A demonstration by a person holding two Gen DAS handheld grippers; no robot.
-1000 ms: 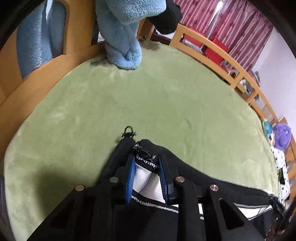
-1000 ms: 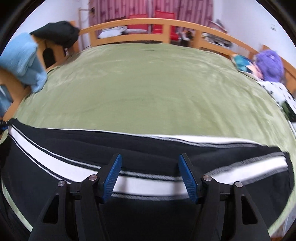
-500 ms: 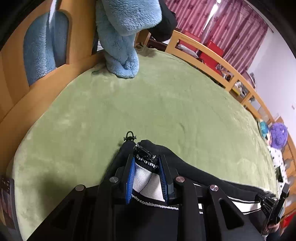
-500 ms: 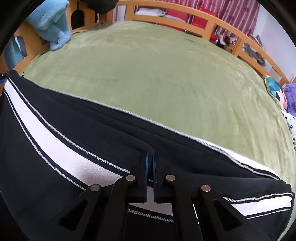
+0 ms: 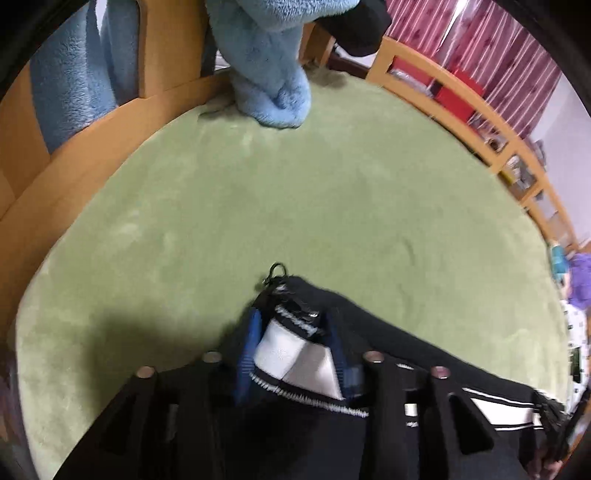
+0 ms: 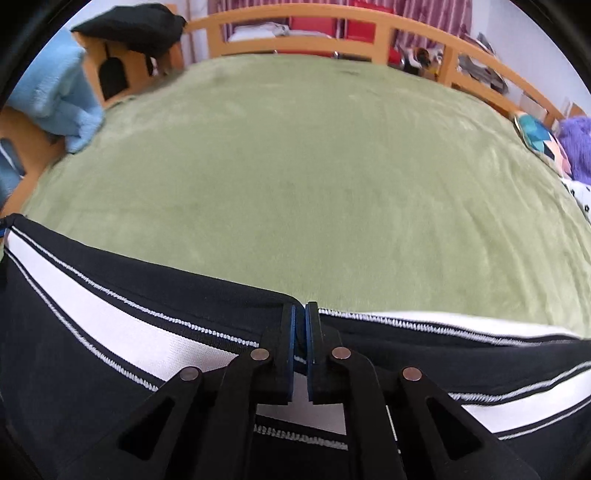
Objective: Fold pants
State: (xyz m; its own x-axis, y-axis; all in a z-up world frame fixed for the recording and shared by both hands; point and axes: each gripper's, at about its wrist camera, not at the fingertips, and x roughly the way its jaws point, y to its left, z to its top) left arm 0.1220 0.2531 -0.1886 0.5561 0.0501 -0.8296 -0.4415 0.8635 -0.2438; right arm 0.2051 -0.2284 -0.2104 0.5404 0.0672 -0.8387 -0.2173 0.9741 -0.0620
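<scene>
Black pants with a white side stripe [image 6: 110, 325] lie along the near edge of a green blanket [image 6: 314, 177]. My left gripper [image 5: 293, 325] is shut on one end of the pants [image 5: 291, 350], where a zipper pull sticks out; the fabric bunches between the blue pads. My right gripper [image 6: 300, 317] is shut on the pants' far edge near the middle, pads almost touching. The pants also stretch right in the left wrist view [image 5: 498, 406].
A light blue fleece blanket [image 5: 266, 66] hangs over the wooden bed frame [image 5: 110, 122] at the back left. A wooden rail [image 6: 332, 26] runs along the far side. A purple plush toy [image 6: 578, 144] and a patterned cushion [image 6: 535, 133] lie at the right.
My right gripper went from open over the pants to shut on their edge. The left gripper kept its grip and shifted slightly; both views are now a little blurred.
</scene>
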